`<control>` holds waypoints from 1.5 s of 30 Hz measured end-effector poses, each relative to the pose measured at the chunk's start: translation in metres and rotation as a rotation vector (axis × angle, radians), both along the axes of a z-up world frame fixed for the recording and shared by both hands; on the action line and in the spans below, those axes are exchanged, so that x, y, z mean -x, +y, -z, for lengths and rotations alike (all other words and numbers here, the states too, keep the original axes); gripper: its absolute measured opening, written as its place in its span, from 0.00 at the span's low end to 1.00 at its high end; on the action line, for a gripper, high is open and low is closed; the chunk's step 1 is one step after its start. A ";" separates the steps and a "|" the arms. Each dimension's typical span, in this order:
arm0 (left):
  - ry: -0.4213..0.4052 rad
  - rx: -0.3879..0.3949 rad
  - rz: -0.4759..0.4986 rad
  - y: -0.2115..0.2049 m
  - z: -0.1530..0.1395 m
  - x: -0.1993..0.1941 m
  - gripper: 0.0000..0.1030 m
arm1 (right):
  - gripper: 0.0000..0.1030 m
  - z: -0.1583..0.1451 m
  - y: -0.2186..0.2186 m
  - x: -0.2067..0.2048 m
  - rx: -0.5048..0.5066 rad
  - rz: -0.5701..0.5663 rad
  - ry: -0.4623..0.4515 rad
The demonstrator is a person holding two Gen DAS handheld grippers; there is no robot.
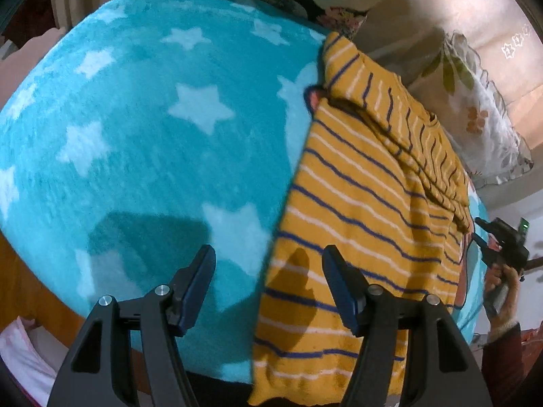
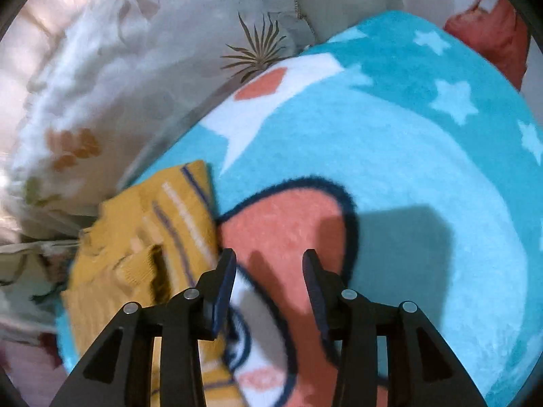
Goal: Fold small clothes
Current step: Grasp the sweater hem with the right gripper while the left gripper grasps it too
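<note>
Soft, light striped sweater (image 1: 356,210) is best gripped at its hem; left tool (image 1: 268,288) and right tool (image 2: 269,291) are shown open, empty.

Both fisheye views are bright and bent at the dark rims, hard gripper shadows fall on the blanket (image 1: 142,156), and the right wrist view is motion-blurred.

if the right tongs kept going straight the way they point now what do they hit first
Most likely the blanket, on its coral patch; nothing sits between the open right tongs. The yellow striped top lies off to their left.
</note>
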State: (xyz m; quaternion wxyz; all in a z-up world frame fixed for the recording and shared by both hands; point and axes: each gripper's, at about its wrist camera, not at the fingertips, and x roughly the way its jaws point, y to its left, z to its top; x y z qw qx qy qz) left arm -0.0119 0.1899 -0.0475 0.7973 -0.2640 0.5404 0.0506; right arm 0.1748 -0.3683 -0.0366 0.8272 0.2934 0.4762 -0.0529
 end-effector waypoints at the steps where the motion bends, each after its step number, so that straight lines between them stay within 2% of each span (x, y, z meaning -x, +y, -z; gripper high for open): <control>1: 0.004 0.005 -0.003 -0.003 0.002 0.001 0.62 | 0.45 -0.004 -0.001 0.007 -0.010 -0.023 -0.011; 4: 0.010 0.017 -0.011 -0.009 0.008 0.005 0.62 | 0.55 -0.011 0.017 0.027 -0.013 -0.117 -0.032; 8: 0.001 0.024 -0.002 -0.013 0.012 0.011 0.62 | 0.55 -0.002 0.055 0.058 -0.028 -0.270 -0.003; 12: -0.028 0.032 0.019 -0.013 0.017 0.017 0.62 | 0.55 0.018 0.078 0.098 -0.015 -0.366 0.051; 17: -0.075 0.046 0.089 -0.020 0.018 0.020 0.71 | 0.57 0.035 0.082 0.143 -0.124 -0.396 0.045; 20: -0.109 0.143 0.121 -0.025 0.021 0.024 0.76 | 0.57 0.043 0.084 0.163 -0.206 -0.417 0.025; 22: -0.126 0.198 0.148 -0.031 0.023 0.028 0.76 | 0.58 0.049 0.084 0.173 -0.287 -0.442 0.022; 26: -0.151 0.238 0.197 -0.045 0.026 0.039 0.77 | 0.57 0.060 0.095 0.193 -0.406 -0.486 0.008; 29: -0.151 0.287 0.212 -0.051 0.028 0.048 0.76 | 0.57 0.065 0.107 0.205 -0.455 -0.519 0.000; 30: -0.149 0.285 0.211 -0.053 0.028 0.049 0.75 | 0.57 0.065 0.110 0.207 -0.453 -0.527 -0.007; 32: -0.133 0.246 0.184 -0.054 0.028 0.051 0.60 | 0.57 0.065 0.120 0.208 -0.446 -0.543 -0.012; 33: -0.110 0.228 0.162 -0.052 0.029 0.049 0.40 | 0.53 0.064 0.122 0.208 -0.433 -0.547 -0.014; 34: -0.087 0.227 0.146 -0.050 0.032 0.047 0.12 | 0.38 0.062 0.126 0.209 -0.396 -0.551 -0.014; 35: -0.058 0.229 0.124 -0.047 0.036 0.045 0.07 | 0.31 0.062 0.130 0.207 -0.371 -0.550 -0.008; 36: -0.055 0.269 0.095 -0.042 0.040 0.044 0.07 | 0.17 0.065 0.133 0.205 -0.358 -0.545 0.007; 37: -0.048 0.281 0.080 -0.039 0.041 0.043 0.07 | 0.12 0.068 0.134 0.203 -0.361 -0.540 0.015; 41: -0.041 0.248 0.065 -0.037 0.030 0.050 0.07 | 0.10 0.070 0.128 0.199 -0.382 -0.564 0.033; 45: -0.061 0.252 0.047 -0.034 0.002 0.079 0.07 | 0.09 0.054 0.118 0.217 -0.403 -0.659 0.053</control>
